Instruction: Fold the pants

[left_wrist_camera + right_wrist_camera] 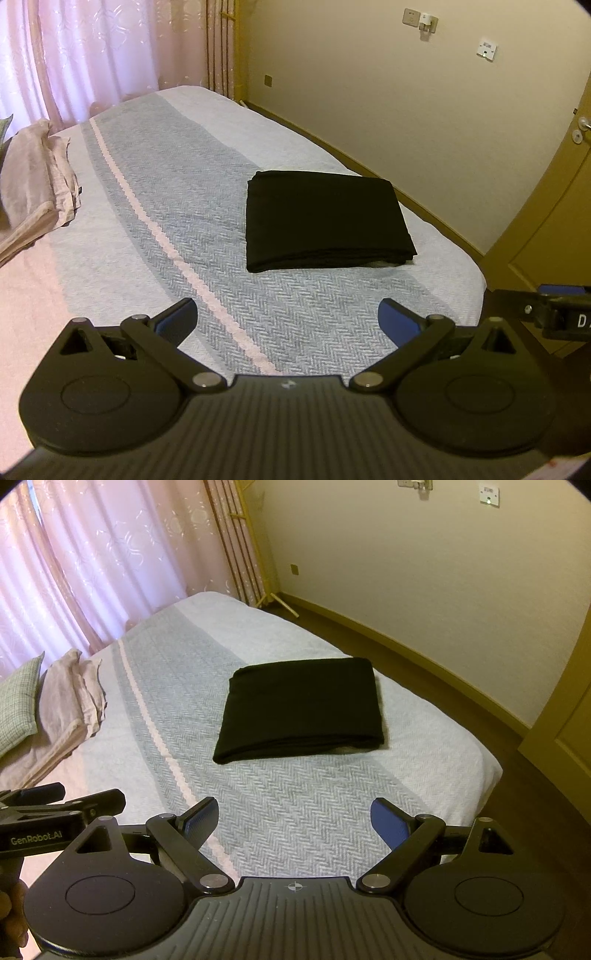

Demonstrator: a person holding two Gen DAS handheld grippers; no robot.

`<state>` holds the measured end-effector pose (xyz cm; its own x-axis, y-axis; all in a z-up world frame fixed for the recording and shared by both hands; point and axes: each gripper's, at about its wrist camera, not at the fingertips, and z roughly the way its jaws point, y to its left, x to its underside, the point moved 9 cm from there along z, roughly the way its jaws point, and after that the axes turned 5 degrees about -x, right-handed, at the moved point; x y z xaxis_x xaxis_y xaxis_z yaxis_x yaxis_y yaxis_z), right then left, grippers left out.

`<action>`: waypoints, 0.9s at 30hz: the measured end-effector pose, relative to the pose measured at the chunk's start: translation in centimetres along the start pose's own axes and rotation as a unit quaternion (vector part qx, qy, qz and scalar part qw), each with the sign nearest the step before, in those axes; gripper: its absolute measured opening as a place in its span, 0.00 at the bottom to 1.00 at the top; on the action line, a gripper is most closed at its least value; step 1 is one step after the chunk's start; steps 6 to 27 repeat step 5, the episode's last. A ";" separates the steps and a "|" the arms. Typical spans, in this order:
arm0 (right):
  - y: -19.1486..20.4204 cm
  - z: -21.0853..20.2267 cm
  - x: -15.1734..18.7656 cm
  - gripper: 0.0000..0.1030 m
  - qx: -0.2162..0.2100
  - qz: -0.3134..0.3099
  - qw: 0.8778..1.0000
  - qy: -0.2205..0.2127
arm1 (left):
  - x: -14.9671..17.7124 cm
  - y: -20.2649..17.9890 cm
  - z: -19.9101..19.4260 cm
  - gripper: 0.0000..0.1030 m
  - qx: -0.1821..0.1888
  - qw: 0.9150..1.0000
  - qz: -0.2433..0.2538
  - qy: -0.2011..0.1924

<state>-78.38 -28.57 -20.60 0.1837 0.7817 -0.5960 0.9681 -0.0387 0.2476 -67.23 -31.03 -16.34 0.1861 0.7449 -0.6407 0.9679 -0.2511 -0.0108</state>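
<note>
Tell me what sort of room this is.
A bedroom, most likely in a home. A bed with a striped woven cover fills the view, pillows lie at its far end, and pink curtains hang behind. Folded black pants rest on the cover.

Left edge crops the pink bedding (29, 184).
</note>
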 end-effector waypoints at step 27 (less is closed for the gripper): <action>0.1 0.0 0.0 0.84 0.002 0.001 1.000 0.001 | -0.1 -0.1 -0.1 0.99 0.006 1.000 -0.008 -0.009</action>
